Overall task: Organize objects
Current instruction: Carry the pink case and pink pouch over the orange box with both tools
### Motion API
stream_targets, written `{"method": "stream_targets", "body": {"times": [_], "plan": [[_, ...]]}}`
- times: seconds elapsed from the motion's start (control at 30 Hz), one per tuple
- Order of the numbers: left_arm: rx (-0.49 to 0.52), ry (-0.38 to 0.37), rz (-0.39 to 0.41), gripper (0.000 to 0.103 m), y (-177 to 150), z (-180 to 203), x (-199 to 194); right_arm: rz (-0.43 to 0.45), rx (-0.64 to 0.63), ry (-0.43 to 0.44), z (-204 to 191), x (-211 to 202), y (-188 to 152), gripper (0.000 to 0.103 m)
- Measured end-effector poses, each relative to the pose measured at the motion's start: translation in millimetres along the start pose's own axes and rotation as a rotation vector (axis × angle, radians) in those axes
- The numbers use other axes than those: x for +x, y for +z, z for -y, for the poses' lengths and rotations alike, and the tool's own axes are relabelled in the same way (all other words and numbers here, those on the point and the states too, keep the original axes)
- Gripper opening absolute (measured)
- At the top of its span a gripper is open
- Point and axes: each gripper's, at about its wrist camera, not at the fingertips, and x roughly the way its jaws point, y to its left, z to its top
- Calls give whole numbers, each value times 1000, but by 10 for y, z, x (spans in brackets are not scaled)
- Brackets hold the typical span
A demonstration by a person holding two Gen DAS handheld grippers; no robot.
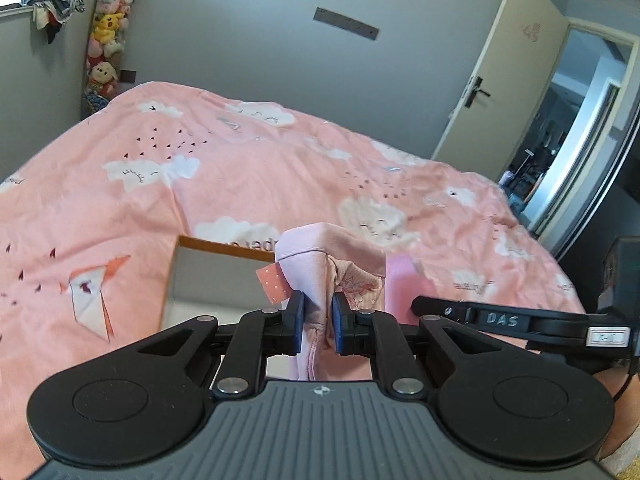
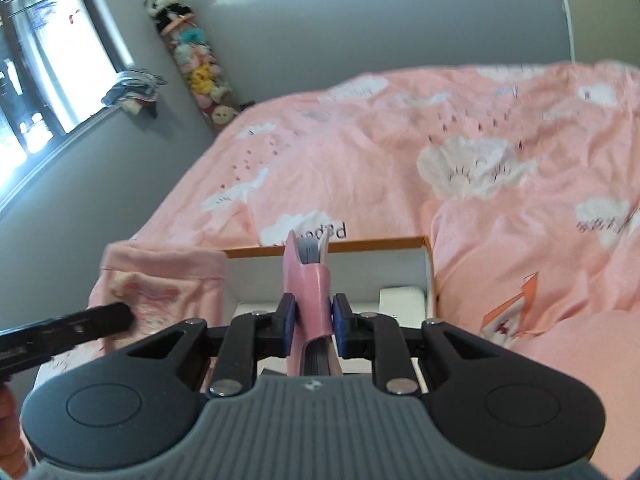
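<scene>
Pink garment (image 1: pixel 320 280) is hanging bunched between the closed jaws of the left gripper (image 1: pixel 317 322), over the near edge of a white box (image 1: pixel 208 280) that is lying on the bed. Right gripper (image 2: pixel 314 322) is clamping a pink-covered notebook (image 2: pixel 310 300) upright above that same box, its pages showing at twelve o'clock.

The cloth, held by a single fold, is at risk of sliding free or draping over the box rim, judging by how loosely it is sagging. The notebook, pinched by its cover, could fan open or tilt.

The two tools are working close together: the right gripper's arm is crossing at three o'clock in the left view. The rumpled pink duvet (image 1: pixel 280 168) is crowding the box at two o'clock in the right view. Plush toys (image 1: pixel 106 40) are hanging at eleven o'clock, a door (image 1: pixel 500 72) standing open at two.
</scene>
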Motion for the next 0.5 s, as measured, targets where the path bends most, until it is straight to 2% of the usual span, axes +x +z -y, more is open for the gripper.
{"method": "stream_targets", "body": {"times": [0.27, 0.5], "plan": [[-28, 39, -103, 16, 48, -312, 586, -128, 99, -66, 188, 1015, 54, 21], [-59, 51, -174, 16, 53, -529, 949, -219, 152, -50, 286, 1514, 16, 21]]}}
